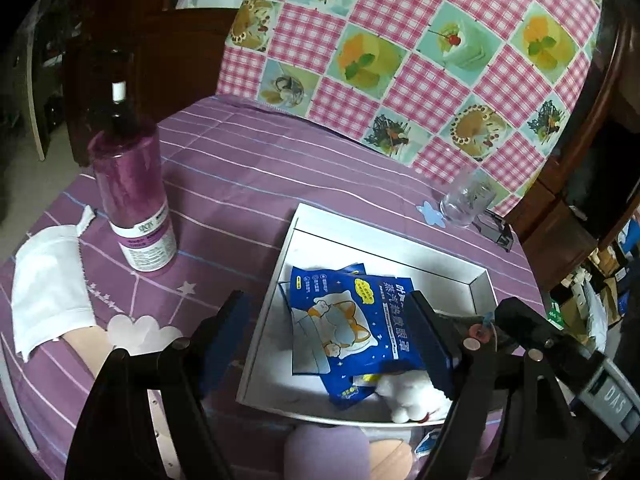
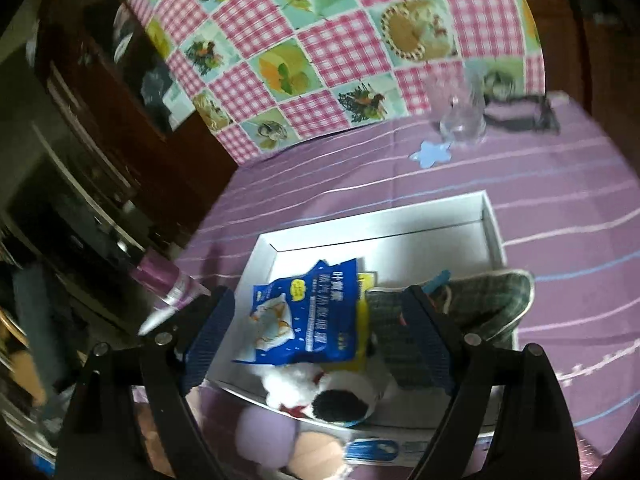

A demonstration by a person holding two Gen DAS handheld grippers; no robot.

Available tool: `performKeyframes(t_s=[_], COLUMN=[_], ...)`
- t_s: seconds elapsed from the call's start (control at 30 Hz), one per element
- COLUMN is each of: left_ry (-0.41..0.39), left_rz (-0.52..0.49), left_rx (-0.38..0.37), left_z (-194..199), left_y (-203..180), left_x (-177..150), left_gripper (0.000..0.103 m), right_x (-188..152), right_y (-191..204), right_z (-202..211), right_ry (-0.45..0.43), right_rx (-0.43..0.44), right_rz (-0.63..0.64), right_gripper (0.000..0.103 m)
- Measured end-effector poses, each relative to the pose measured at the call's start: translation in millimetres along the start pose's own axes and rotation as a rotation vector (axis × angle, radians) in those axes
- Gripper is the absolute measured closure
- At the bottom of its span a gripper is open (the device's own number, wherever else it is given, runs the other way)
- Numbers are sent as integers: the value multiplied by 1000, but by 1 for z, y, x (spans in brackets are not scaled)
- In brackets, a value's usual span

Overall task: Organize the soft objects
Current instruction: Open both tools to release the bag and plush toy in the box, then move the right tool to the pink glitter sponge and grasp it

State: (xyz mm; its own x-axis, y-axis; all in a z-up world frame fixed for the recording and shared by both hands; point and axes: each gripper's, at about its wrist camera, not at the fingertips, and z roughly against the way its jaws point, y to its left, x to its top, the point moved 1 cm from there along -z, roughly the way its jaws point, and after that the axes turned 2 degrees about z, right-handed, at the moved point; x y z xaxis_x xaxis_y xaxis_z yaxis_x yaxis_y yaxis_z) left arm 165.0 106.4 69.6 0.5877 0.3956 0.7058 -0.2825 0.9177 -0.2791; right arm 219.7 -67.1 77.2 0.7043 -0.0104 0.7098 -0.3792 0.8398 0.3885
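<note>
Both tools, left tool (image 1: 332, 340) and right tool (image 2: 320, 336), hang wide and empty over the white tray (image 2: 384, 216), which holds blue sachets (image 1: 352, 320), a white plush (image 2: 320, 396) and checked cloth (image 2: 484, 300); lilac puff (image 2: 264, 440) on the bench awaits sorting.

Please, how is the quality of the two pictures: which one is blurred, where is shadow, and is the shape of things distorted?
Left wrist view: mostly sharp, dim room light, a shadow across the far inner wall of the white box, strong fisheye bending at the edges. Right wrist view: motion blur throughout, worst on the drinking glass and the cabinet at left; the blue packet stays readable; black corners in both.
</note>
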Motion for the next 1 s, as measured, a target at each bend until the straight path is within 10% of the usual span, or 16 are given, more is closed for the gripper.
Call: performKeyframes(t_s=[0.33, 1.0], left_ry=[-42, 1], left_rz=[-231, -294], left_rx=[52, -97], left_z=[29, 55], left_y=[-33, -53], left_x=[-34, -81], left_gripper=[23, 23], right_x=[-9, -68], right_y=[-5, -12], right_z=[42, 113], right_ry=[-35, -136], right_rx=[4, -157], right_rz=[108, 164], right_gripper=[17, 17])
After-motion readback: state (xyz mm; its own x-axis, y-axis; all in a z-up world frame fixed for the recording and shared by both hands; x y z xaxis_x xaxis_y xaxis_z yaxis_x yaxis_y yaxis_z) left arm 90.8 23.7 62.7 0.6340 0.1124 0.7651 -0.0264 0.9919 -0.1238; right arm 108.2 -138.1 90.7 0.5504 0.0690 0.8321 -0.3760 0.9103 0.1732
